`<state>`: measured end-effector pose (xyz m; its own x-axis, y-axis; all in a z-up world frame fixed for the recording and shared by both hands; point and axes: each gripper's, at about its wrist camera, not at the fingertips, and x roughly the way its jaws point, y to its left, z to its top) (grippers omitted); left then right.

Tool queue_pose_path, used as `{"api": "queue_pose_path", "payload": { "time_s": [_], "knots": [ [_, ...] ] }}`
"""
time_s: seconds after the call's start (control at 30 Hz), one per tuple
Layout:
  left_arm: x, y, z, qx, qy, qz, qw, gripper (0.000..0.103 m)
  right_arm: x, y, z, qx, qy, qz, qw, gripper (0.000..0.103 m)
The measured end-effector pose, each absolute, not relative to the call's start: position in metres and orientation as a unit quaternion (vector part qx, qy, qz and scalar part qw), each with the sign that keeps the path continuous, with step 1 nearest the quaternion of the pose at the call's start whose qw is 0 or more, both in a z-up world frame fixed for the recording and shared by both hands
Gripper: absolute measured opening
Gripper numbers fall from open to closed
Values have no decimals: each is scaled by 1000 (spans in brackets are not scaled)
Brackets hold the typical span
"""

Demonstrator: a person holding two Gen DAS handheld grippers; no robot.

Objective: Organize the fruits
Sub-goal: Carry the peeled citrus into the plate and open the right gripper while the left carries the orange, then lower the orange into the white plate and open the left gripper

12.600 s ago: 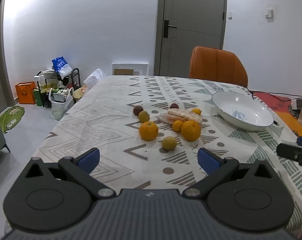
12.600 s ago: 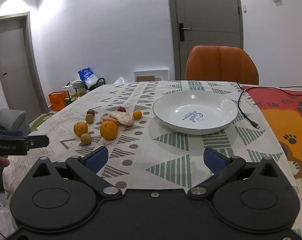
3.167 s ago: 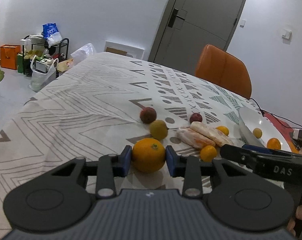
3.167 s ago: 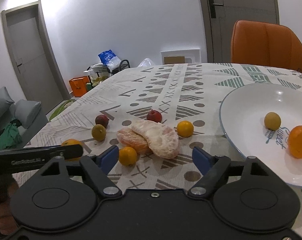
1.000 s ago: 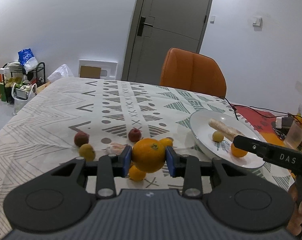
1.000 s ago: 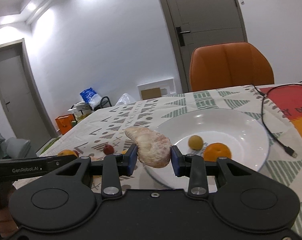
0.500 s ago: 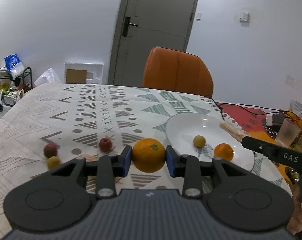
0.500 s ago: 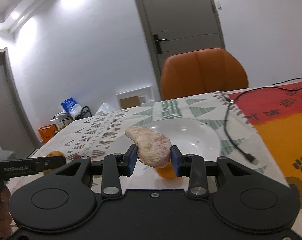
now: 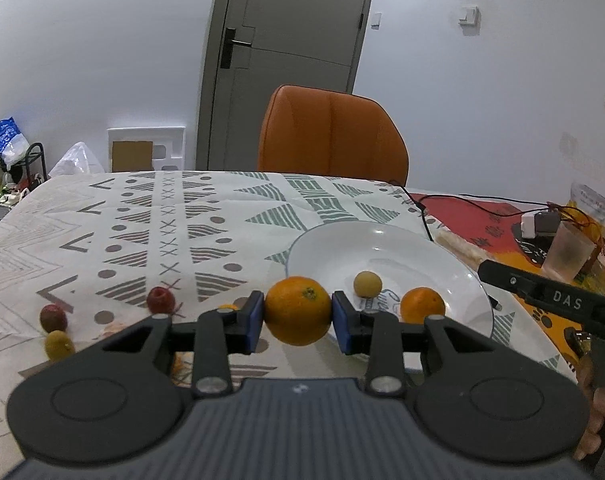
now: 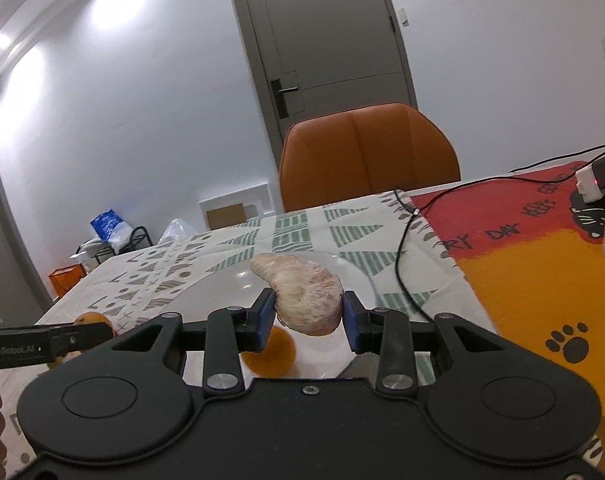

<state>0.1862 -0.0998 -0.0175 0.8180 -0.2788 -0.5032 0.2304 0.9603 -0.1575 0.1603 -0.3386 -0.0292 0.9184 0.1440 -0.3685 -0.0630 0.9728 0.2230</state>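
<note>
L claw point(image 9: 298, 317) clamped on big round orange point(image 9: 298, 310), held just beside rim of white ceramic plate point(image 9: 454, 264). R claw point(image 10: 307, 316) gripping pale peeled pomelo wedge point(image 10: 302, 293) over same plate w/ small orange point(image 9: 422, 304) + yellow-green fruit point(image 9: 367, 283) inside.

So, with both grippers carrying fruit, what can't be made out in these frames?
- Left wrist view: fruit behind the left gripper, only orange slivers showing.
- Left wrist view: near rim of the white bowl, covered by the held orange.
- Right wrist view: bowl contents, one orange partly visible under the pomelo segment.
</note>
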Motion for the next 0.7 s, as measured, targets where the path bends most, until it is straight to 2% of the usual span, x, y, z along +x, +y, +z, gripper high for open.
{"api": "queue_pose_path", "payload": {
  "time_s": [0.17, 0.23, 0.27, 0.7],
  "knots": [
    [191, -111, -18, -35, 274, -139, 951, 35, 158, -341, -29, 100, 194, 50, 975, 45],
    [192, -116, -18, -31, 274, -141, 951, 35, 153, -342, -28, 100, 190, 51, 975, 54],
    [194, -118, -19, -31, 275, -143, 950, 35, 151, -343, -28, 101, 189, 52, 975, 55],
    [200, -145, -10, -20, 265, -163, 950, 35, 134, -352, -26, 121, 190, 59, 972, 62]
  ]
}}
